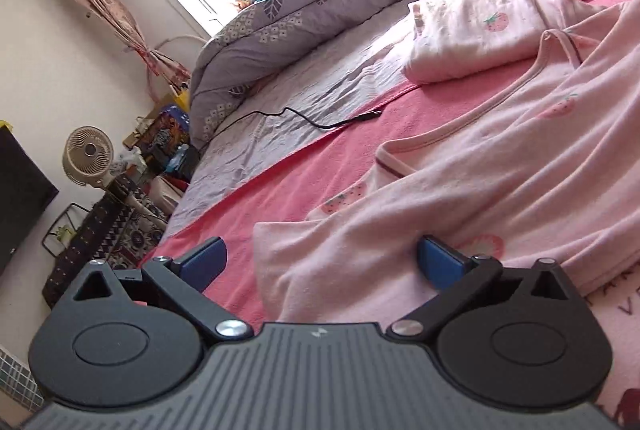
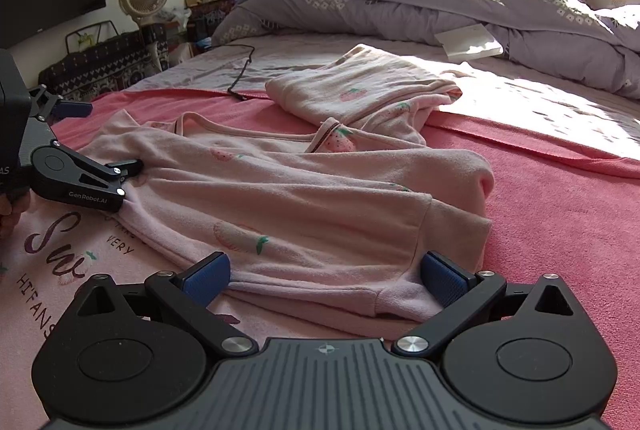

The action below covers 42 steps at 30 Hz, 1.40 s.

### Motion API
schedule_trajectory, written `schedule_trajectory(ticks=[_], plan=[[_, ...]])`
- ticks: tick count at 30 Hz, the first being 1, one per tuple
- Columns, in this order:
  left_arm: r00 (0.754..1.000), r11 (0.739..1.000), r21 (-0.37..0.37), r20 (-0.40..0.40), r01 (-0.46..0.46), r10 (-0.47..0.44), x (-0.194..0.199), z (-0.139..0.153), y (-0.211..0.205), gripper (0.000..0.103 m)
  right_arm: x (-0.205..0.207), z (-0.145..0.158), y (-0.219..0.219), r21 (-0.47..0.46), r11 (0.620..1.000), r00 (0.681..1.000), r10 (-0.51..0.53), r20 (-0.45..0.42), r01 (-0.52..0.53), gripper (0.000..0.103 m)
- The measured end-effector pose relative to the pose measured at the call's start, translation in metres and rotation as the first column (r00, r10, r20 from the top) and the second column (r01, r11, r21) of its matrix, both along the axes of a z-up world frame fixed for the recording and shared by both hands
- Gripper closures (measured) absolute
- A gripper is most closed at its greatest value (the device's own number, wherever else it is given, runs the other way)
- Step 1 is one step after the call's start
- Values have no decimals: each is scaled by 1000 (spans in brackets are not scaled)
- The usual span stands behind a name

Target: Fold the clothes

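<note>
Left wrist view: left claw point(image 1: 322, 264) is spread wide, released, nothing clamped. Its blue pads point(image 1: 440, 268) straddle the hem corner of the pink strawberry pajama top point(image 1: 500, 166), which lies spread on the pink blanket point(image 1: 288, 182). The right pad looks to touch or sit just under a fabric ridge; can't tell which. Beyond the top's neckline, the folded pajama piece point(image 1: 472, 30) rests on the bed, and a black cable point(image 1: 288, 114) runs on the sheet left of the top, well apart from it.

Right wrist view: right claw point(image 2: 326, 280) is also fully spread and released, pads on either side of the near hem of the top point(image 2: 320, 198). One sleeve is already folded across the body. The left claw point(image 2: 100, 166) sits at the top's left edge, open, fabric at its tip but not pinched as far as I can see. The folded piece point(image 2: 360, 90) lies behind the top, touching its far edge (or only just beside it).

Judgement: step in hand is grabbing the hem for the bottom-to-neckline fold. To do it well:
- push both claws low so the pads catch every layer, including the tucked sleeve
- clench both at matching spots on the hem, then lift together
- carry the hem toward the neckline, stopping short of the folded piece
</note>
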<state>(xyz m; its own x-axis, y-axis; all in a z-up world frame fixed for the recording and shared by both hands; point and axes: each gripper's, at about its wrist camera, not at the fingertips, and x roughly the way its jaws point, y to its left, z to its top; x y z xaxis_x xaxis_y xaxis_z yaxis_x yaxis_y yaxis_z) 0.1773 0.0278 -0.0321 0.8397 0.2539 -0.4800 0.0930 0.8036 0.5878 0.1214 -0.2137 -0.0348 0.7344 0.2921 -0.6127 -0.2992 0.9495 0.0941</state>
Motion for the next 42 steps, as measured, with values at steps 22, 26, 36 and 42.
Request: schedule_trajectory(ticks=[22, 26, 36, 42], plan=[[928, 927, -60, 23, -369, 371, 14, 5, 83, 1, 1, 0, 0, -2, 1000, 1000, 1, -4, -1, 0], [932, 933, -71, 66, -353, 358, -1, 15, 77, 2, 1, 0, 0, -2, 1000, 1000, 1, -4, -1, 0], [988, 993, -114, 151, 5, 12, -54, 53, -11, 2, 1, 1, 0, 0, 1000, 1000, 1, -4, -1, 0], [998, 991, -114, -7, 66, -67, -47, 21, -36, 2, 1, 1, 0, 0, 1000, 1000, 1, -5, -1, 0]])
